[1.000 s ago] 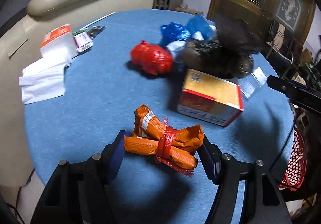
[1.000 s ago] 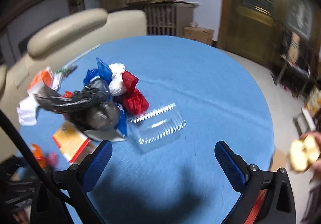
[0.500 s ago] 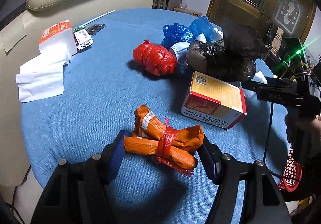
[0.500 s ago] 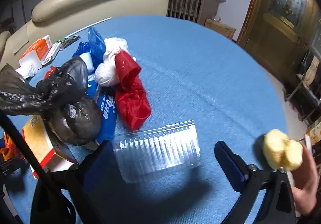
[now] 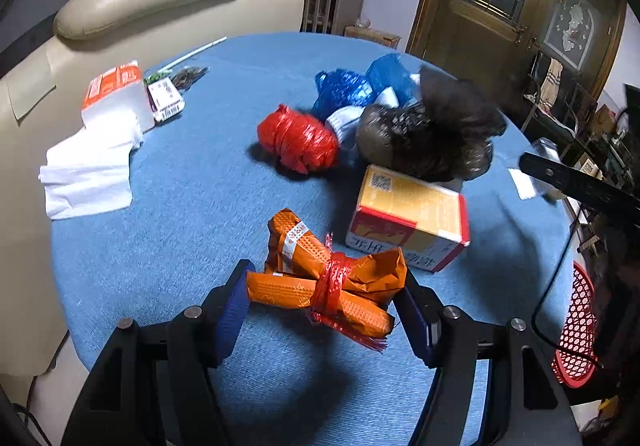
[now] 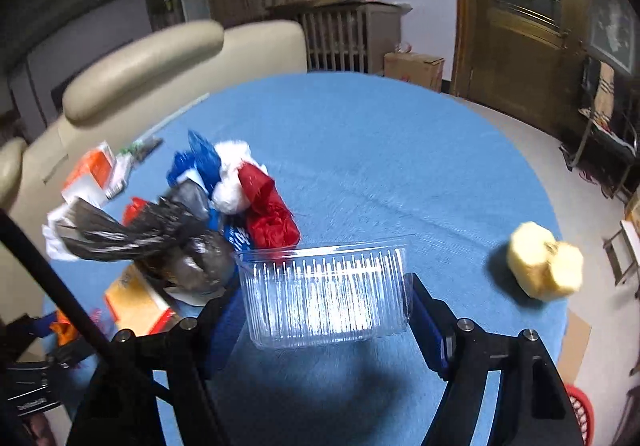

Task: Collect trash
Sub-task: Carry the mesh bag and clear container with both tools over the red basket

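Observation:
My left gripper (image 5: 326,306) is shut on an orange wrapped bundle (image 5: 328,280) tied with red string, resting on the blue round table (image 5: 192,206). My right gripper (image 6: 326,306) has closed in on a clear ribbed plastic box (image 6: 326,294); its blue pads touch the box's two sides. An apple core (image 6: 544,262) lies on the table to the right of that box. A pile of bags lies in the middle: red bag (image 5: 298,140), blue bag (image 5: 356,86), black bag (image 5: 432,134). A yellow-and-red carton (image 5: 408,216) lies in front of the pile.
White tissues (image 5: 90,166) and an orange-topped pack (image 5: 114,90) lie at the table's left, beside a beige sofa (image 5: 148,2). A red mesh basket (image 5: 576,330) stands below the table's right edge. The other gripper's black arm (image 5: 576,182) reaches in from the right.
The right gripper moved forward onto the clear box and its fingers closed against it. The apple core now lies on the table instead of in a hand. The left gripper stayed put.

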### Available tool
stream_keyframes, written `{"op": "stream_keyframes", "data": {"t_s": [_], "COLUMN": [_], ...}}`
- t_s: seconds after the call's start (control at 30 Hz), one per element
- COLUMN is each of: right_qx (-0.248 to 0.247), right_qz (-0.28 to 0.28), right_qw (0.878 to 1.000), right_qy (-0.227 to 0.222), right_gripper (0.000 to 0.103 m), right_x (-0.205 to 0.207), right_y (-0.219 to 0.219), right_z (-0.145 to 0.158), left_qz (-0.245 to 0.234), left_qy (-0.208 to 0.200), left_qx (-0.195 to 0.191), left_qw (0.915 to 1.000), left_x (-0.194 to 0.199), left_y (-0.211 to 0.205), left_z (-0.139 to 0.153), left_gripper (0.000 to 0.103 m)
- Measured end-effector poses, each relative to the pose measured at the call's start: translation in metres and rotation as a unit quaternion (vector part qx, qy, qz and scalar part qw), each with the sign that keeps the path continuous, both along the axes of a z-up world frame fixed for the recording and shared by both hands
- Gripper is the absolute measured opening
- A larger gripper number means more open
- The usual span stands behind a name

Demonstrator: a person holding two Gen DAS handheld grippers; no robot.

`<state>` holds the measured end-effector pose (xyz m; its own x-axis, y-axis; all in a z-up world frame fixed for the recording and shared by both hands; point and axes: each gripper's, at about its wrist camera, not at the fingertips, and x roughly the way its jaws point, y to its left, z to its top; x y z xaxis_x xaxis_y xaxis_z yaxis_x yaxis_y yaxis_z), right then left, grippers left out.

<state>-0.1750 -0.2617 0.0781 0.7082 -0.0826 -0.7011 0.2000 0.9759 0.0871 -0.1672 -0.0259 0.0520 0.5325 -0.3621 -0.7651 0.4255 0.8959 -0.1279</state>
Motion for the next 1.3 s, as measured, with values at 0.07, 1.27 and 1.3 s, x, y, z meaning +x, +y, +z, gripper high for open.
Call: {"op": "stream_keyframes", "data": {"t_s": [0.07, 1.27, 1.3], "right_qx": [0.007, 0.041, 0.044], "right_qz": [-0.007, -0.262, -0.266], "right_qw": [1.0, 0.964, 0.963], "right_qy": [-0.013, 0.006, 0.011], "right_gripper": [0.077, 0.078, 0.078], "right_x": [-0.013, -0.273, -0.276], "right_y": [0.001, -0.11, -0.112], "right_z": [0.008, -0.02, -0.023], "left_qz": [-0.005, -0.255, -0.264], "left_qy": [-0.008, -0.063, -0.061], "left_qx": [-0.002, -0.029, -0.027], "left_qw": [1.0, 0.9644, 0.9621], "left_x": [-0.004, -0.125, -0.13], "left_y": [-0.004, -0.196, -0.203], "left_z": [0.007, 0.069, 0.068], "left_gripper": [0.07, 0.07, 0.07]}}
